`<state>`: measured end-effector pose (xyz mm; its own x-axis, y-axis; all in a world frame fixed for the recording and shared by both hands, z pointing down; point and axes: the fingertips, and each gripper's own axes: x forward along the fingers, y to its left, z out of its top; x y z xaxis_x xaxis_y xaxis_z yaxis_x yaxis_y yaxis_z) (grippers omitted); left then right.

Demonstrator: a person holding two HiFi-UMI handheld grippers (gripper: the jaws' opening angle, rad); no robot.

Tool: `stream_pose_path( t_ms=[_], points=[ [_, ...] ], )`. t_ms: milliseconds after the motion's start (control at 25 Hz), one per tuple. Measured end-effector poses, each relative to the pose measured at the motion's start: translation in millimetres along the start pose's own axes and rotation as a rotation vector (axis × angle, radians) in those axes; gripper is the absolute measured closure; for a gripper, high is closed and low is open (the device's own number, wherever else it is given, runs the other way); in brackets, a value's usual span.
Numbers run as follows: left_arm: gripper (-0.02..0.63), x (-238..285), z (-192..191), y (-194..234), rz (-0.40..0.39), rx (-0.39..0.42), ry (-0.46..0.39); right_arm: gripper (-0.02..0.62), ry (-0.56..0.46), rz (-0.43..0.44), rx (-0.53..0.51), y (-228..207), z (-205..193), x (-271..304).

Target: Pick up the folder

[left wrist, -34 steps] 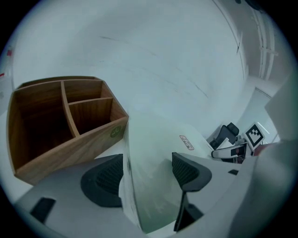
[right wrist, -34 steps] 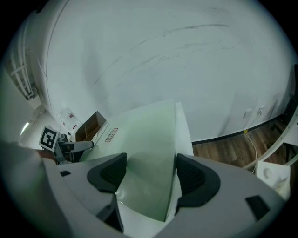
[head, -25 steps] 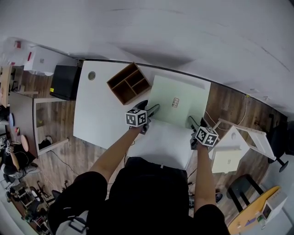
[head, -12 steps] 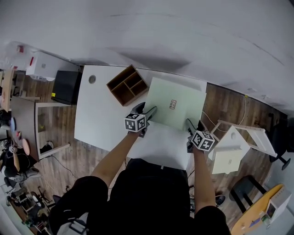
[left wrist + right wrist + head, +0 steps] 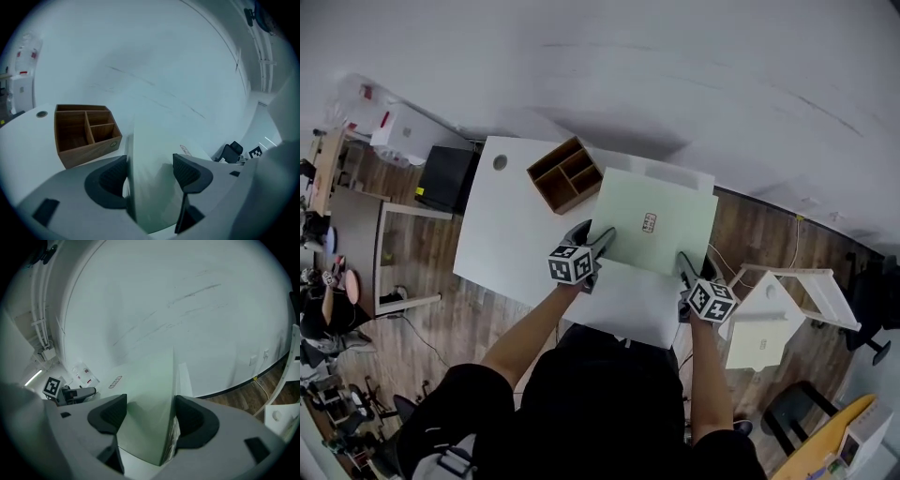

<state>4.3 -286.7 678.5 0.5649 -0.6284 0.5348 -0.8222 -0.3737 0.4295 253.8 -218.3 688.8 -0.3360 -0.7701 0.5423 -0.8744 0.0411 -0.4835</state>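
left gripper [image 5: 598, 242], right gripper [image 5: 682, 267]: risen | folder [image 5: 654, 223]: lifted higher

The small printed label [image 5: 649, 223] on the pale green flat folder [image 5: 675, 236] is showing too small to read. The person's black-clothed torso [image 5: 609, 394] is hiding the white rectangular table's [image 5: 502, 239] near edge.

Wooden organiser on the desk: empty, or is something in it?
Empty. The organiser shows only bare wood in its open compartments, both in the head view and in the left gripper view.
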Motion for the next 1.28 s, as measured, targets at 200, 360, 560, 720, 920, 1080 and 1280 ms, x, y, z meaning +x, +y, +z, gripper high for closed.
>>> stream_pose_path(
  t_ms=[200, 360, 560, 720, 920, 1080, 1280],
  points=[
    [0.288, -47, -3, -25, 0.062, 0.022, -0.078, 0.266, -0.042, 0.07, -0.072, 17, 2, -34],
    [0.29, -80, -7, -35, 0.108, -0.001, -0.135, 0.266, -0.07, 0.12, -0.128, 34, 9, -51],
    [0.29, -107, -8, -44, 0.112, -0.027, -0.181, 0.267, -0.124, 0.131, -0.179, 54, 17, -76],
    [0.29, -123, 6, -53, 0.082, 0.006, -0.227, 0.267, -0.18, 0.119, -0.194, 68, 25, -95],
    [0.29, -162, 18, -53, 0.023, 0.056, -0.298, 0.267, -0.242, 0.095, -0.212, 105, 20, -122],
    [0.29, -204, 15, -43, 0.011, 0.059, -0.322, 0.266, -0.275, 0.08, -0.224, 143, 5, -143],
    [0.29, -260, 6, -36, 0.038, 0.115, -0.363, 0.267, -0.307, 0.073, -0.209, 184, -24, -170]
  ],
)
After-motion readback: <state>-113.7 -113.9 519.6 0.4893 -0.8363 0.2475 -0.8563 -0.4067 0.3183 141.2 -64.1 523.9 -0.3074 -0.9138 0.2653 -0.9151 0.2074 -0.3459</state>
